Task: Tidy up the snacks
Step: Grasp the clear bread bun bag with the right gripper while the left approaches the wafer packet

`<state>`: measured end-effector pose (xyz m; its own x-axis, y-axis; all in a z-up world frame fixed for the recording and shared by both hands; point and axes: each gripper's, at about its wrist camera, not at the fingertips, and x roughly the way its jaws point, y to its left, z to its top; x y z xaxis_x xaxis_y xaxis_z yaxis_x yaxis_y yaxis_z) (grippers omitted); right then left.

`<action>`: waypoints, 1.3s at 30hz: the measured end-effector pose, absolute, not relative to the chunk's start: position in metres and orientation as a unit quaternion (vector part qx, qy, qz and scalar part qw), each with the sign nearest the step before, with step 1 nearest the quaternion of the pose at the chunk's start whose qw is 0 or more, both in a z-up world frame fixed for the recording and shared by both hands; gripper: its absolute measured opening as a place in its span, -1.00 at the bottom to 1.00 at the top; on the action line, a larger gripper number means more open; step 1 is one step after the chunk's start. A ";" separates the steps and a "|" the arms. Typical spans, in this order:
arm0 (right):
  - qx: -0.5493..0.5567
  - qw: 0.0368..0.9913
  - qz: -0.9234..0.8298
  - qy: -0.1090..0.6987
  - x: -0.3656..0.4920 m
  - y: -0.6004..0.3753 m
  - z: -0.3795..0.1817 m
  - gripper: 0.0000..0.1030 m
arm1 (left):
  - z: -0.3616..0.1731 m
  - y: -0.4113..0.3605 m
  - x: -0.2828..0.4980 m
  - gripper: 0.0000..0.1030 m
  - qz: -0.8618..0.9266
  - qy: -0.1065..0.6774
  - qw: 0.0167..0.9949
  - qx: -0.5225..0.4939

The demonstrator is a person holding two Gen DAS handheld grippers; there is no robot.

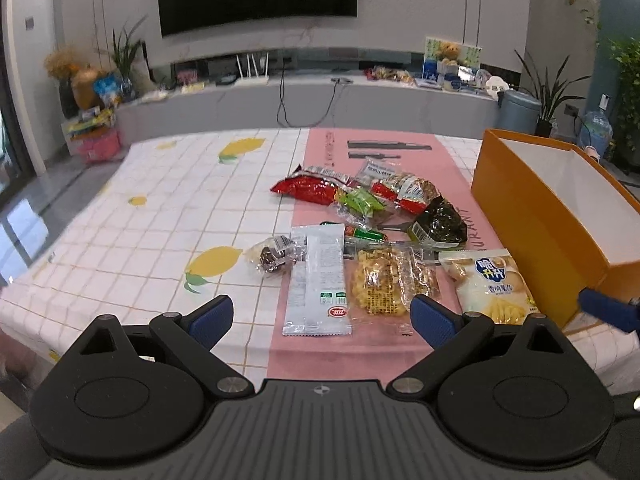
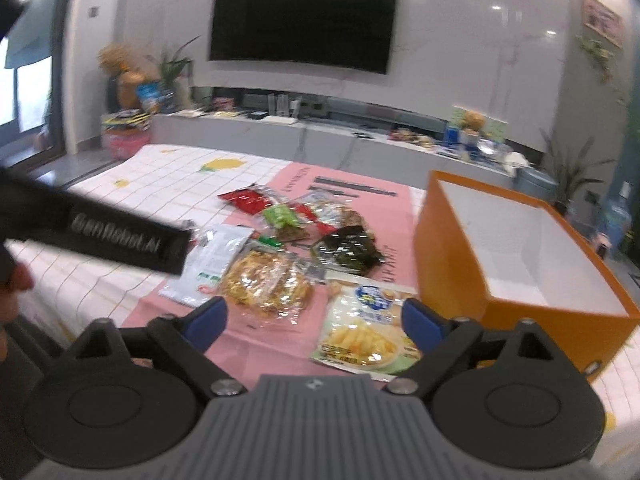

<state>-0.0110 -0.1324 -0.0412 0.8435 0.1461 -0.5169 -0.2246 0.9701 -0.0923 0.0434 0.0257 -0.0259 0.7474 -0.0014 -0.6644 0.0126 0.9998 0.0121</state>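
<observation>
Closest to us, the left gripper (image 1: pixel 322 316) has its two blue pads spread wide with nothing between them, and it hangs over the near end of a long white packet (image 1: pixel 318 280) that lies flat on the pink mat (image 1: pixel 332 344). The right gripper (image 2: pixel 314 320) is wide too and holds nothing; it hangs just above a pale chip bag (image 2: pixel 362 332). The snacks are all on the table (image 1: pixel 120 216), none in the box yet. These bags are thin, flat and shiny, so the pads could slide over one and pinch only air, or push it along the mat. The crinkly yellow snack bag (image 1: pixel 380 284) sits right beside the white packet, touching it, so a grab could catch both. A bit farther back, the dark green bag (image 1: pixel 438 222), a small green packet (image 1: pixel 358 202) and the red bags (image 1: pixel 308 188) lie in a heap, some on top of others, and pulling one could drag the rest. The orange box (image 1: pixel 536 216) stands open on the right, near the chip bag. I think a bag carried too low might bump its wall and fall outside. The two grippers are near each other, so they could knock together.
</observation>
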 end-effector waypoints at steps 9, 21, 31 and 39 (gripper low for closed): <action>-0.024 0.942 0.091 0.322 0.038 -0.141 -0.067 0.83 | -0.015 0.041 0.087 1.00 0.000 0.368 0.930 -0.003; 0.041 0.932 0.111 0.343 0.080 -0.127 -0.091 0.94 | -0.048 0.051 0.132 1.00 0.000 0.405 0.914 0.015; 0.057 0.920 0.066 0.383 0.130 -0.088 -0.111 0.94 | -0.053 0.080 0.137 1.00 0.033 0.422 0.906 -0.018; 0.040 0.927 0.032 0.371 0.138 -0.081 -0.120 0.85 | -0.051 0.075 0.135 1.00 0.005 0.413 0.911 -0.010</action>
<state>0.1385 -0.0810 -0.1202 0.7224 0.0891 -0.6857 -0.0290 0.9947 0.0987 0.1351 0.0753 -0.0508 0.6594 0.0010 -0.7518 -0.0182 0.9997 -0.0147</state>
